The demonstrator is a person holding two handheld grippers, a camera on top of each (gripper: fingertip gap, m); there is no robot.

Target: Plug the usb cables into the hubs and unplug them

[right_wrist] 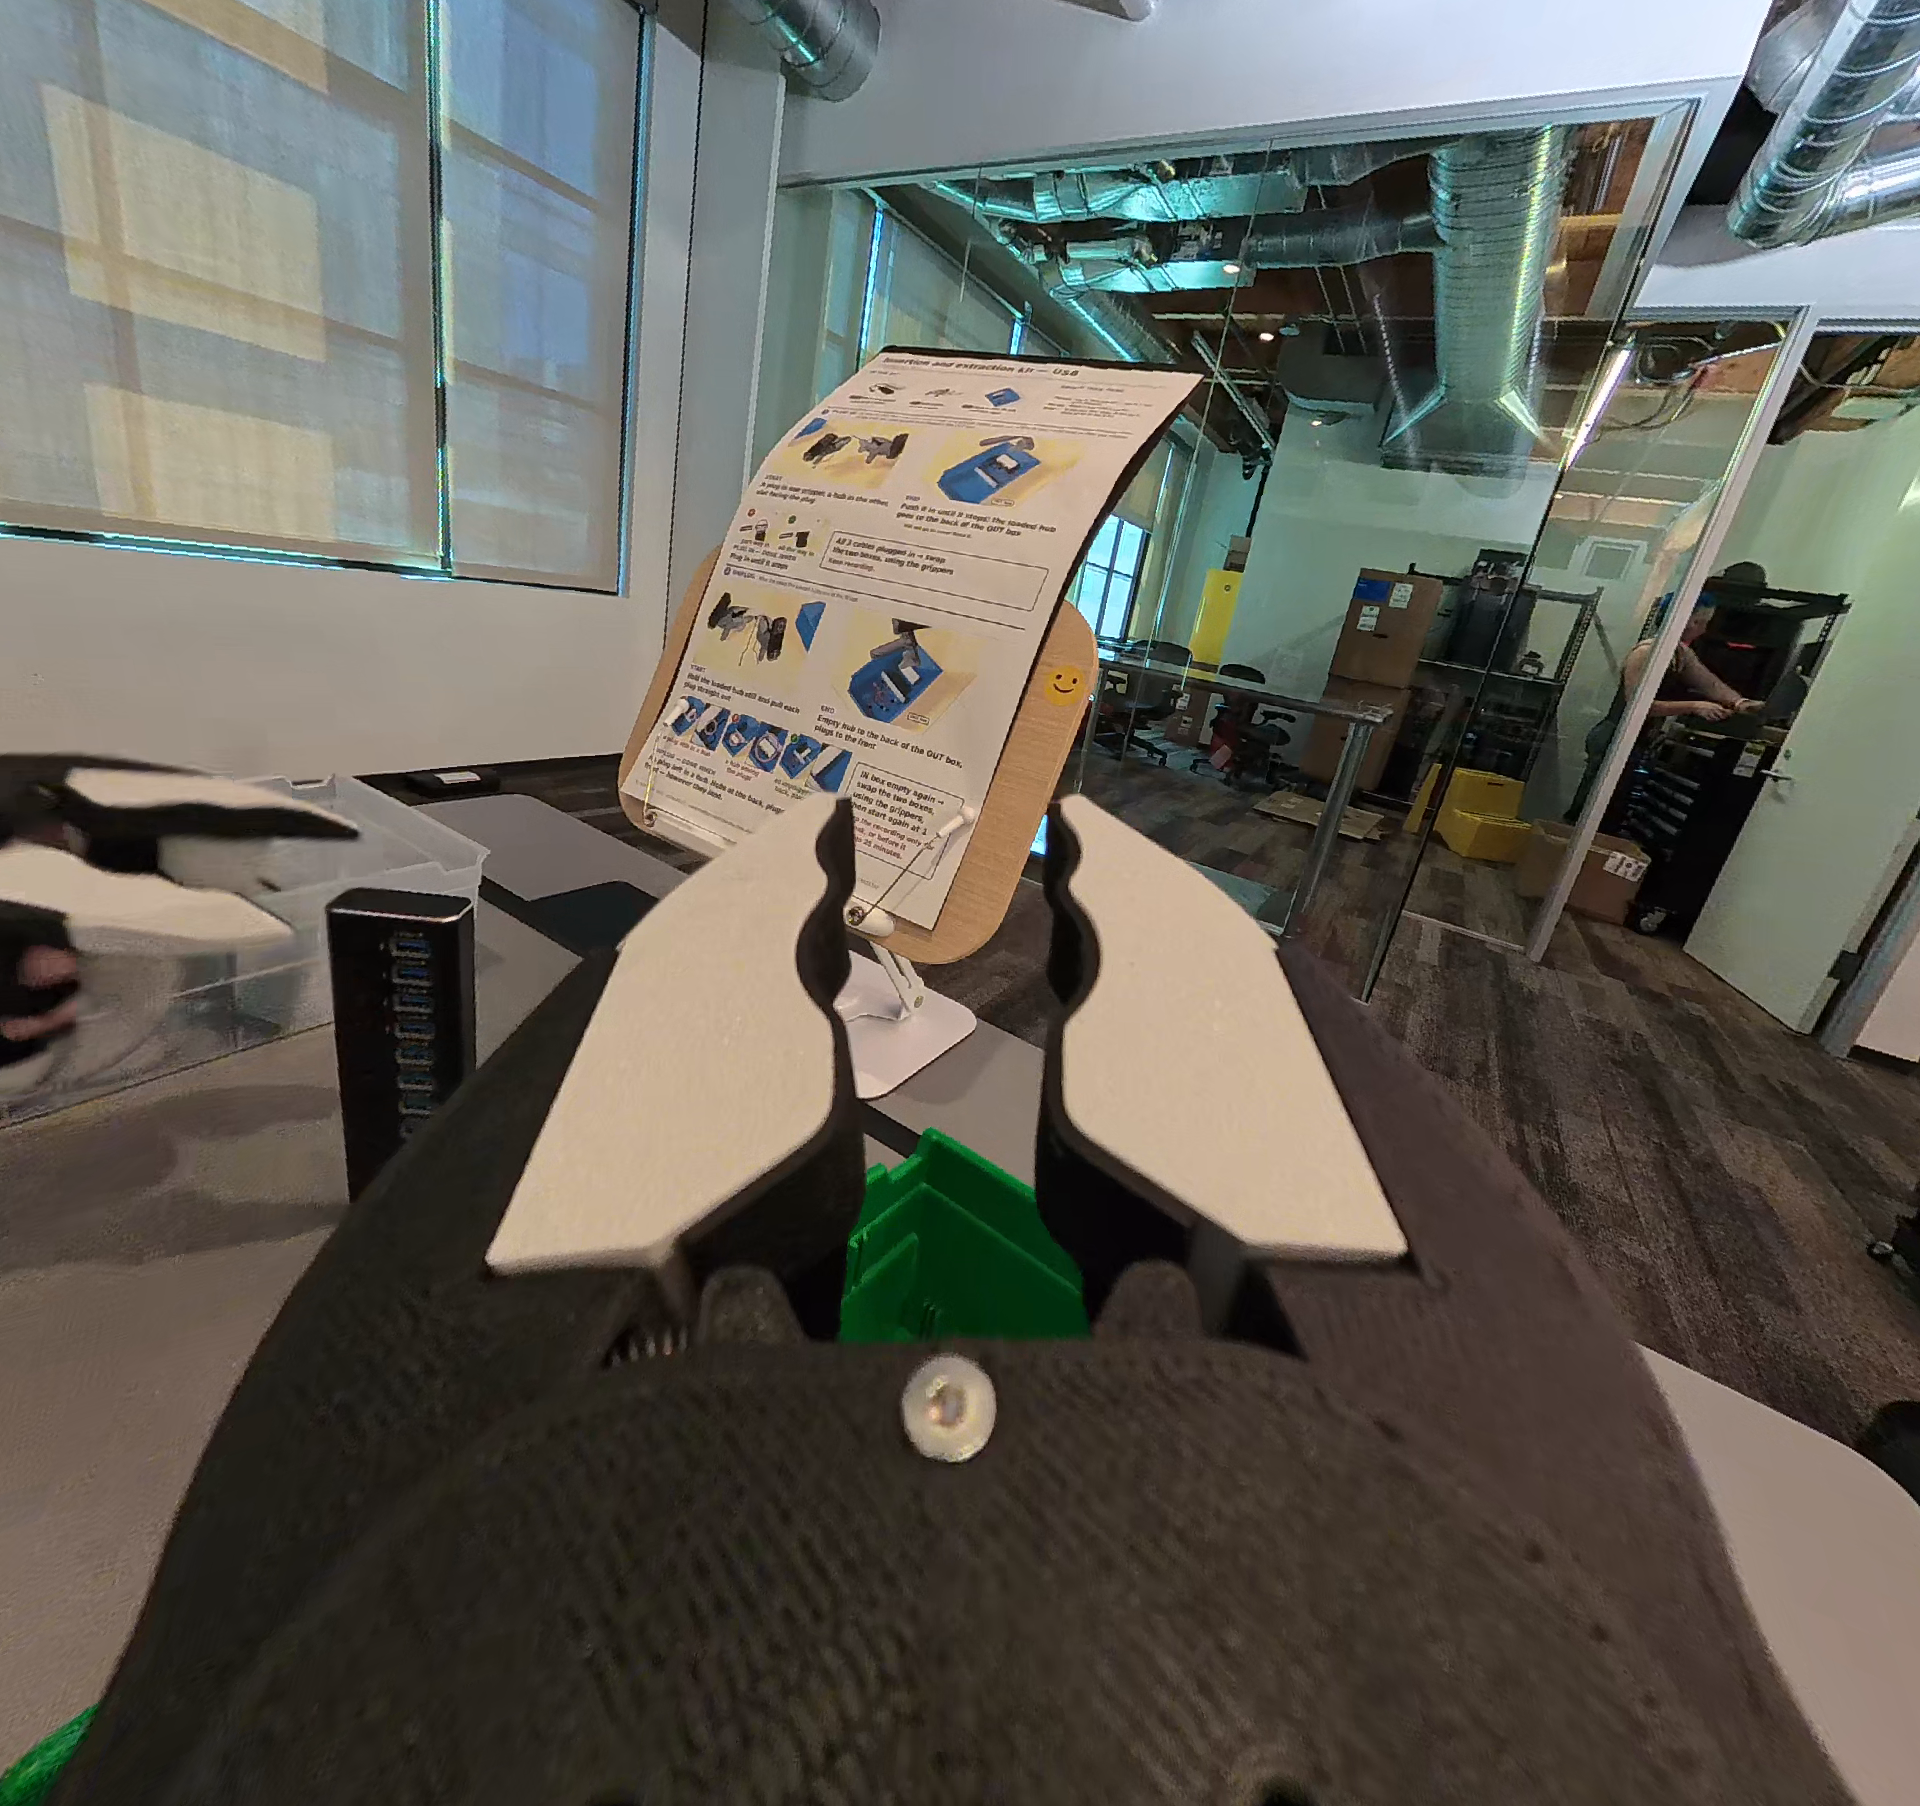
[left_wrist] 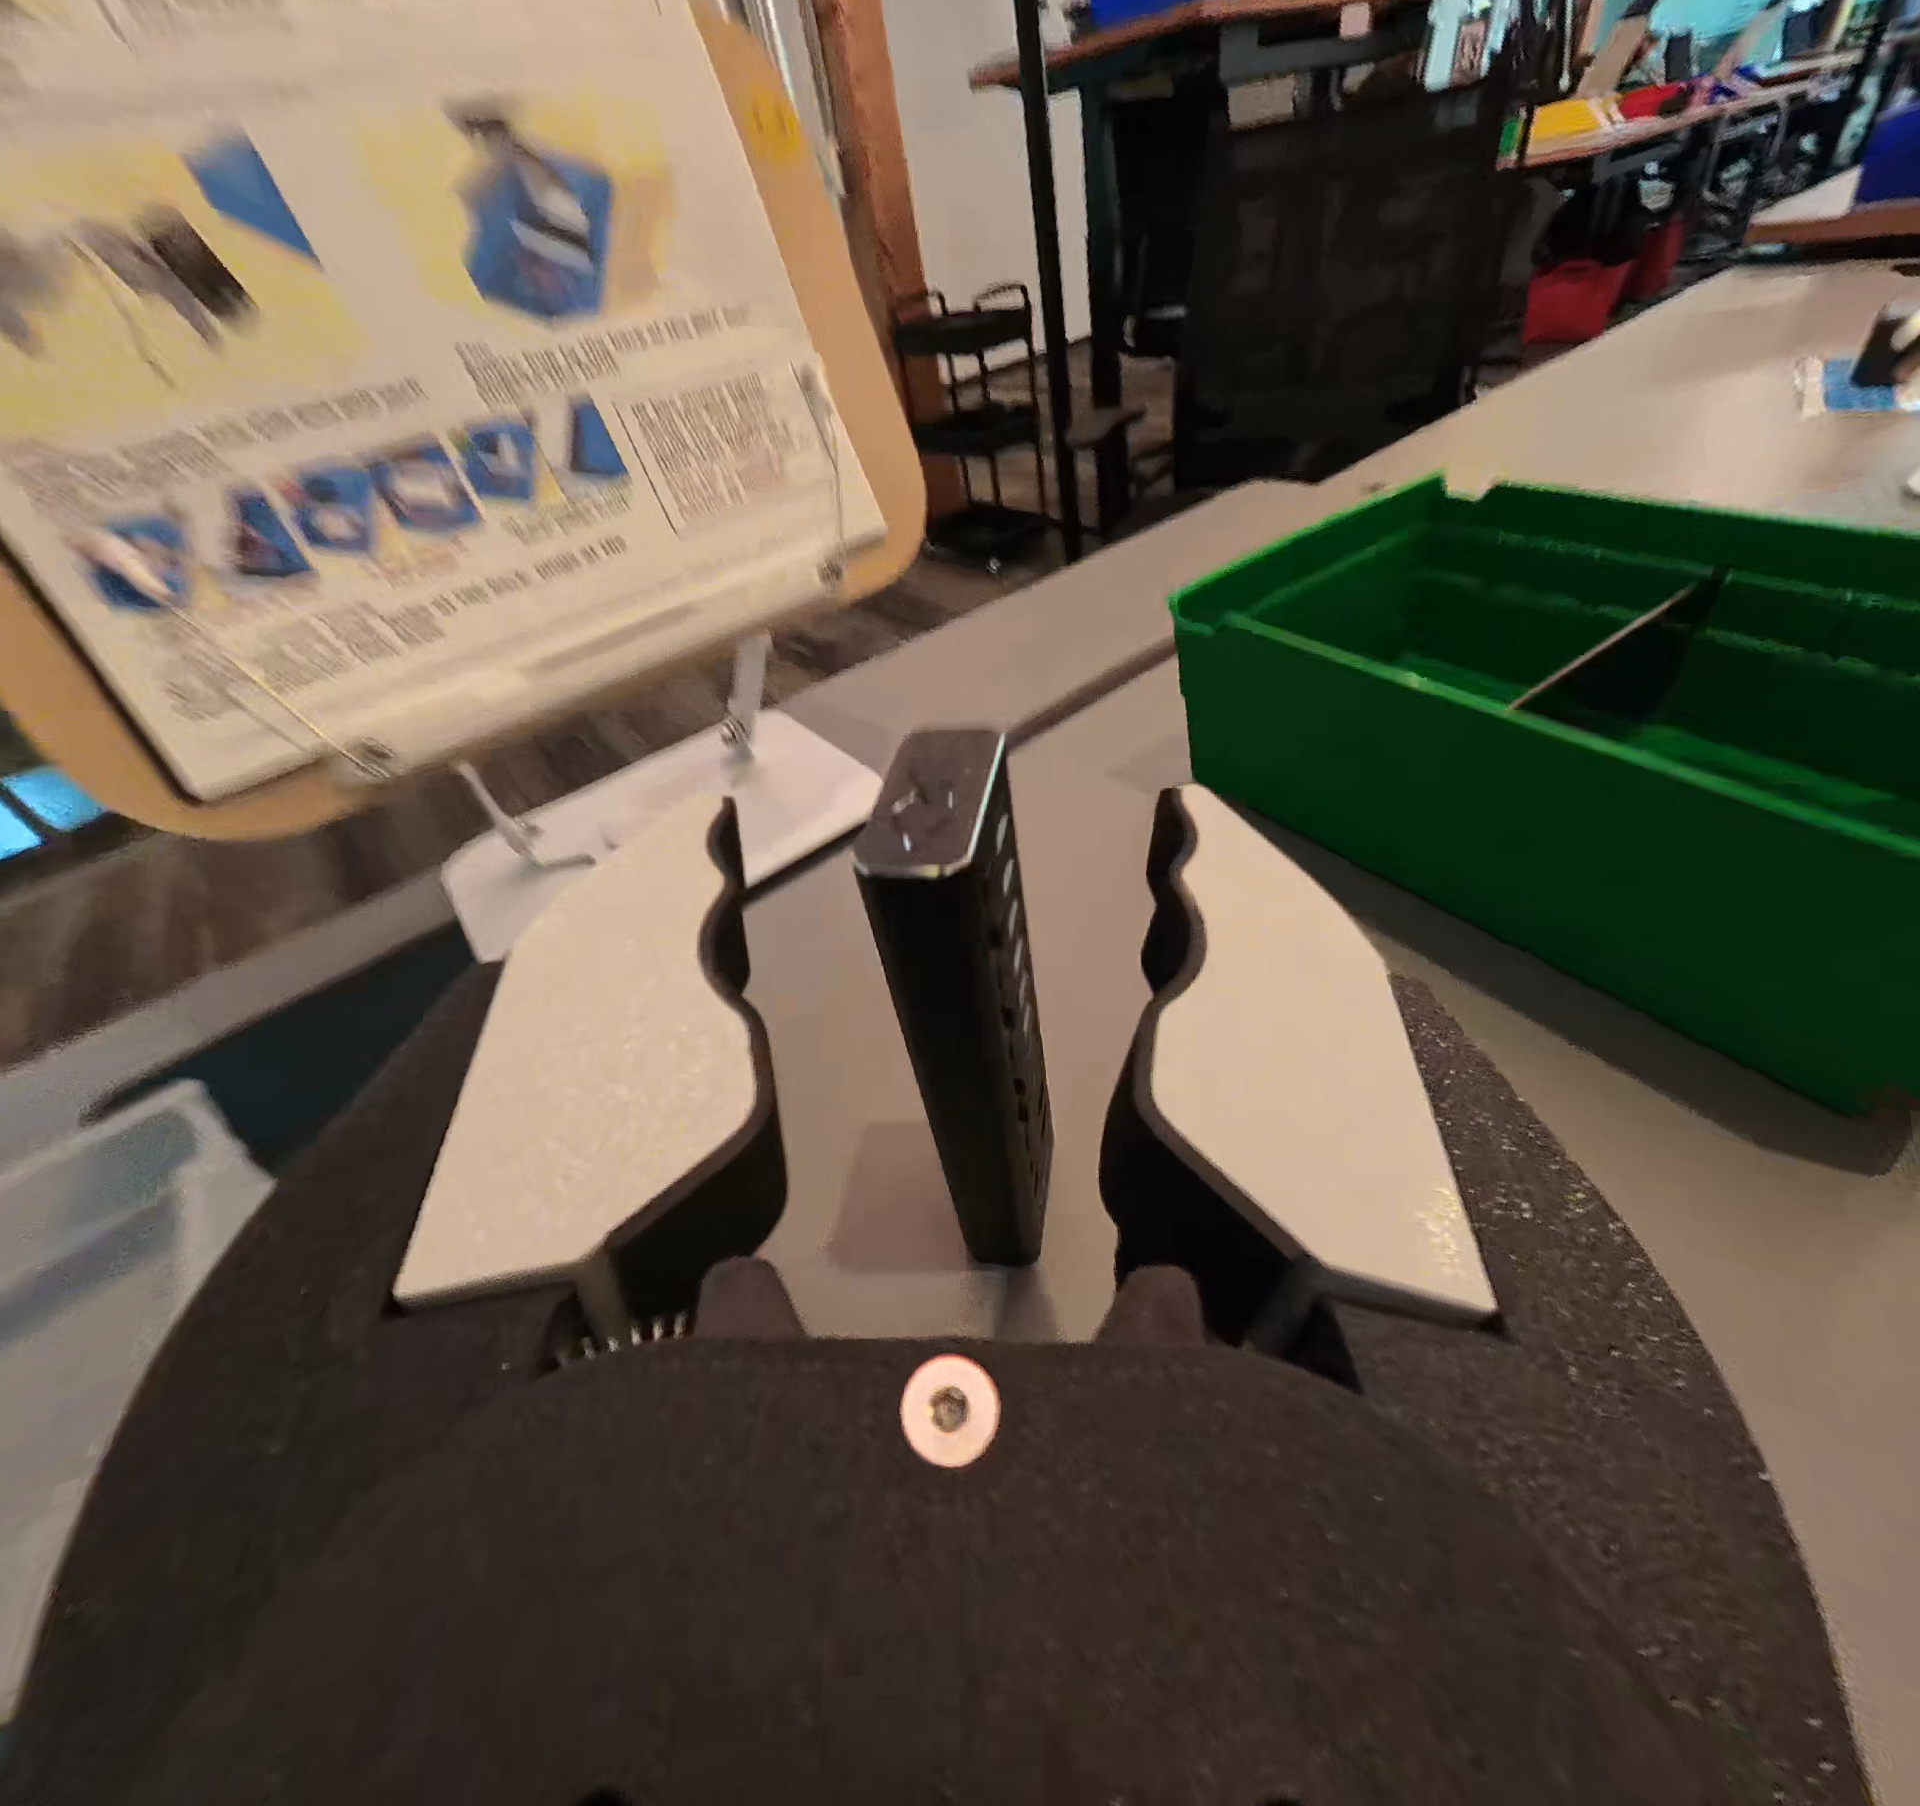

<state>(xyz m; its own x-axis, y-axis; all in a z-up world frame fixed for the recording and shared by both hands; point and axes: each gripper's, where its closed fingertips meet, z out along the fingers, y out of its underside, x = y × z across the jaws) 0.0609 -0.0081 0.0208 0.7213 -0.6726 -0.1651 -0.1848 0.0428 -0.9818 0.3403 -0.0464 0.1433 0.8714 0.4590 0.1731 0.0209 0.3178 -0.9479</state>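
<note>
A black USB hub [left_wrist: 956, 1008] stands on end on the grey table, its row of ports facing right. My left gripper [left_wrist: 951, 806] is open, with a finger on either side of the hub and a gap between each finger and it. In the right wrist view the hub [right_wrist: 400, 1029] stands at the left, with the left gripper [right_wrist: 312, 878] just behind it. My right gripper [right_wrist: 948, 811] is open and empty, held up above the green box [right_wrist: 956, 1237]. No USB cable shows in either view.
The green box [left_wrist: 1558, 821], with a dark divider inside, sits right of the hub. An instruction sheet on a white stand [left_wrist: 416, 354] rises behind the hub and also shows in the right wrist view [right_wrist: 904, 613]. A clear plastic bin [right_wrist: 395, 852] stands at the left. The tips of one gripper are about 30 cm away from the tips of the other.
</note>
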